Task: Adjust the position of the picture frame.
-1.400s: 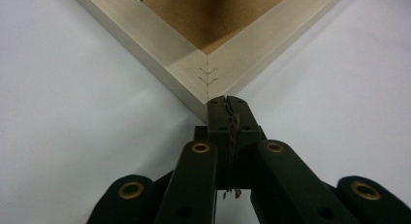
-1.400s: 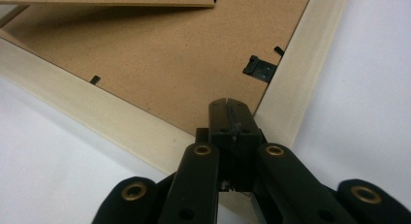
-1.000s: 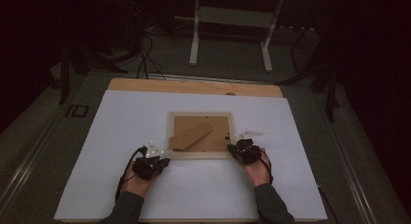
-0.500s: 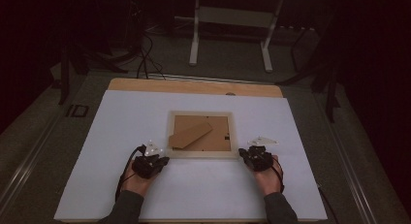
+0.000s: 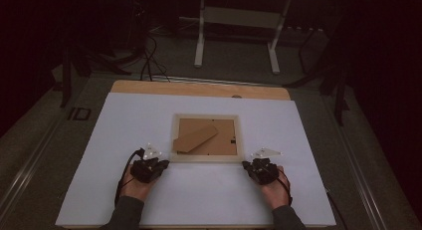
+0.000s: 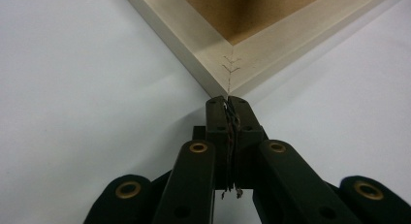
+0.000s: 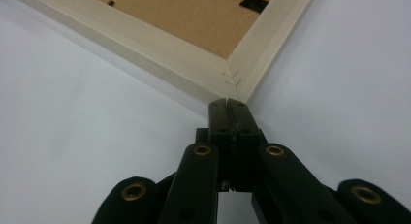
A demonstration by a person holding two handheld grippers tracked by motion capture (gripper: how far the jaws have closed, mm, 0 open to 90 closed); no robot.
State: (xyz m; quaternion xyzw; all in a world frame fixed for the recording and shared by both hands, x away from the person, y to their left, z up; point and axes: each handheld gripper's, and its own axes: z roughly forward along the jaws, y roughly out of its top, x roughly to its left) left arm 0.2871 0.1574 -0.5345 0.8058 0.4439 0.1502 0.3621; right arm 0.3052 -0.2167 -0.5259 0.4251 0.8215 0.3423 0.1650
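A white-covered table [image 5: 124, 125] carries a square pale wooden picture frame [image 5: 206, 158], lying face down at its middle with the brown backing board [image 5: 219, 140] up. The left hand-held gripper [image 6: 228, 104], clenched and empty, points at one near corner; the right hand-held gripper [image 7: 228, 106], likewise clenched, points at the other.

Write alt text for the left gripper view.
Shut black fingers of the left gripper point at the mitred corner of a pale wooden frame lying face down on a white sheet, tips at or just short of it. Brown backing board shows inside the frame.
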